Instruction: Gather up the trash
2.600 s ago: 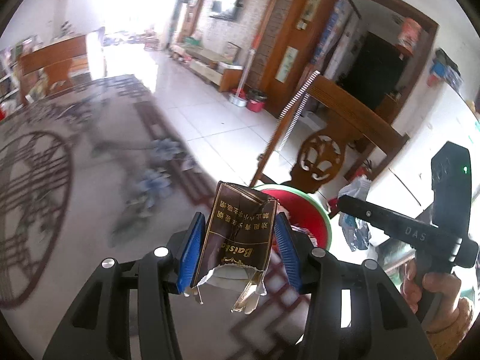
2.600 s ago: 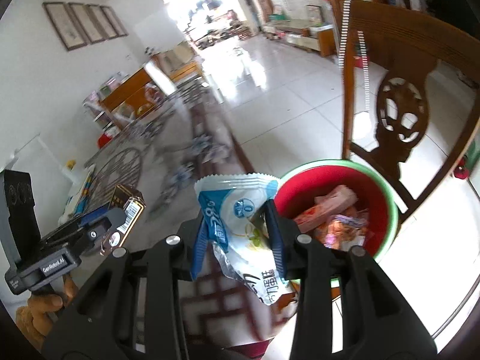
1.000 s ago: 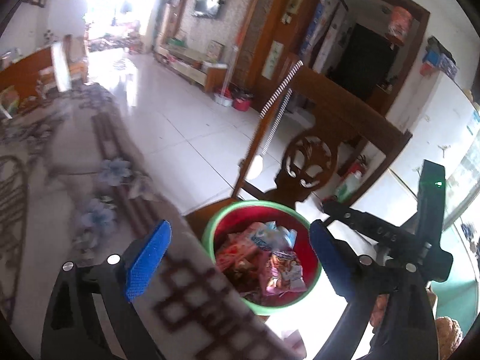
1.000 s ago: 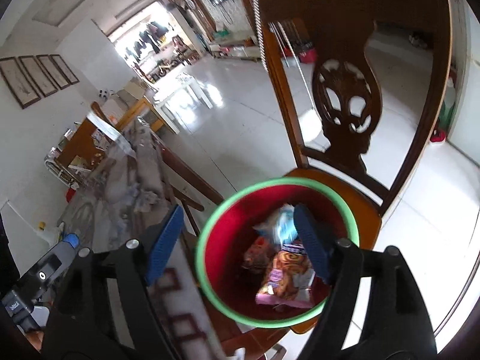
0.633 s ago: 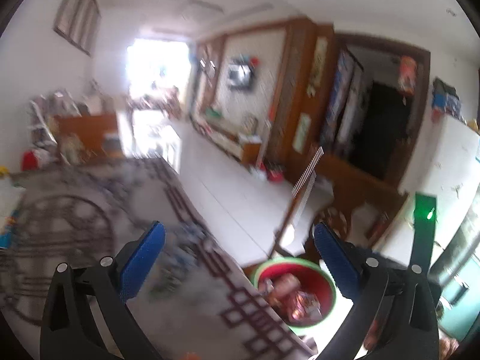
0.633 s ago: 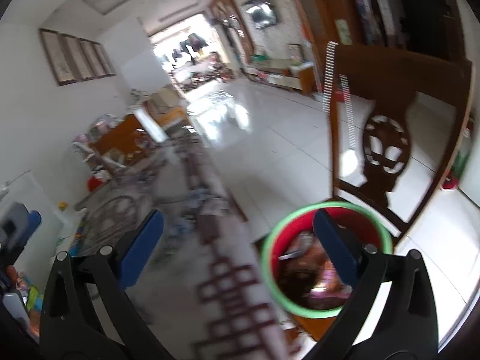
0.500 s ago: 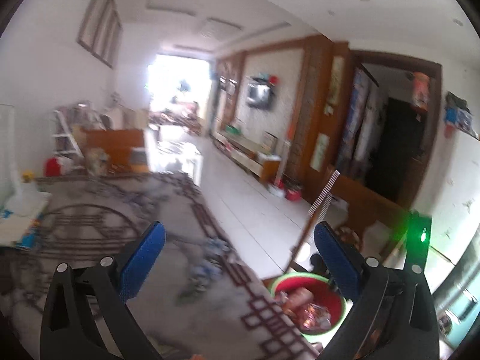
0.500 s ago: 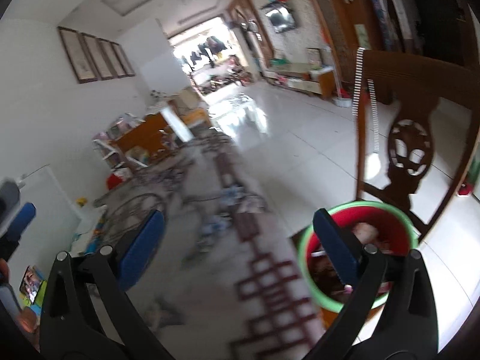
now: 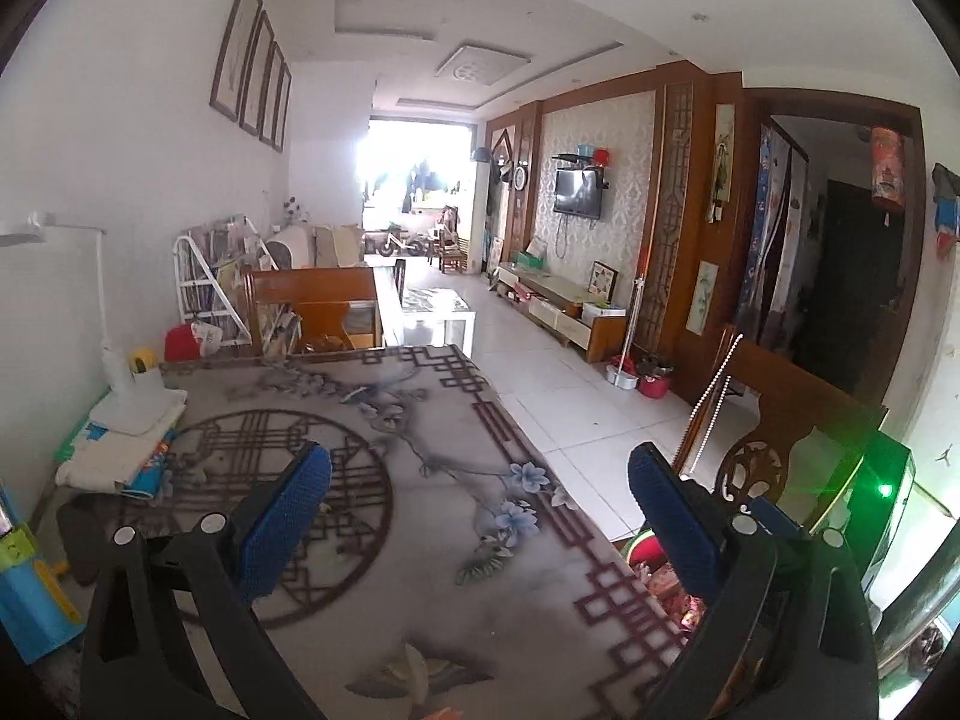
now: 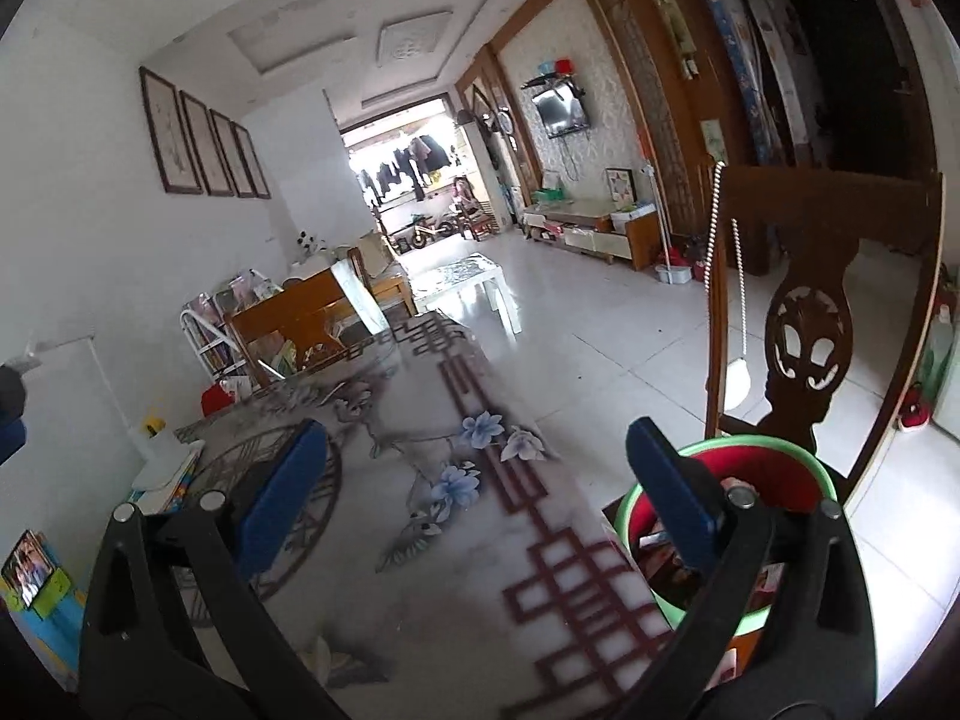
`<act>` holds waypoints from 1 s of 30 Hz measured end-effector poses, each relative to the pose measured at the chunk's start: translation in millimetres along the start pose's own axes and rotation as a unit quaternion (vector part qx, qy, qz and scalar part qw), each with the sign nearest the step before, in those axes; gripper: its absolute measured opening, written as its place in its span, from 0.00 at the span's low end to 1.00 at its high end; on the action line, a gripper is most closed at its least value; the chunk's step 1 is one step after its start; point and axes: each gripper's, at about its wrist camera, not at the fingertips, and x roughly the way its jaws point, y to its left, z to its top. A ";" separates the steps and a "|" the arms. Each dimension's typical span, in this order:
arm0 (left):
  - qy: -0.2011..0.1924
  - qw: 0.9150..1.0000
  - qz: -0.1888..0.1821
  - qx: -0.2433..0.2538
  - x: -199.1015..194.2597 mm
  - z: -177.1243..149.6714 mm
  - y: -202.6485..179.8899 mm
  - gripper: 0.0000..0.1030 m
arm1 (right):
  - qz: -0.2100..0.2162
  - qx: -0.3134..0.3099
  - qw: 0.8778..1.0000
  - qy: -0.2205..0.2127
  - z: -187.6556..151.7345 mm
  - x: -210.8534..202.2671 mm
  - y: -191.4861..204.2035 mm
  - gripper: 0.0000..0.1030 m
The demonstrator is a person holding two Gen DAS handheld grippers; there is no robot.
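A red basin with a green rim (image 10: 780,462) holds several snack wrappers and sits on a wooden chair at the table's right edge. In the left wrist view only a sliver of the basin (image 9: 654,558) shows behind the right finger. My left gripper (image 9: 480,516) is open and empty above the patterned table (image 9: 420,528). My right gripper (image 10: 477,486) is open and empty above the table (image 10: 456,588), with its right finger in front of the basin.
The carved wooden chair back (image 10: 810,300) rises behind the basin. A white lamp base (image 9: 135,396) on stacked cloths and books lies at the table's left edge. A blue box (image 9: 30,594) stands at the near left. Tiled floor lies to the right.
Both grippers let their wrappers go into the basin and opened. Both have since lifted and drawn back over the table, so the basin now sits low at the right.
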 end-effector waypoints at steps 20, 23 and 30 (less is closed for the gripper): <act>0.009 1.000 -0.015 -0.026 -0.8 -6.2 2.8 0.92 | -0.004 0.010 1.000 0.005 -4.8 3.3 -7.9 0.95; 0.011 1.000 -0.015 -0.025 -0.1 -6.7 2.4 0.92 | -0.004 0.009 1.000 0.005 -5.0 3.7 -8.5 0.95; 0.013 0.999 -0.017 -0.026 1.4 -7.0 2.0 0.92 | -0.004 0.009 1.000 0.005 -4.5 3.5 -8.1 0.95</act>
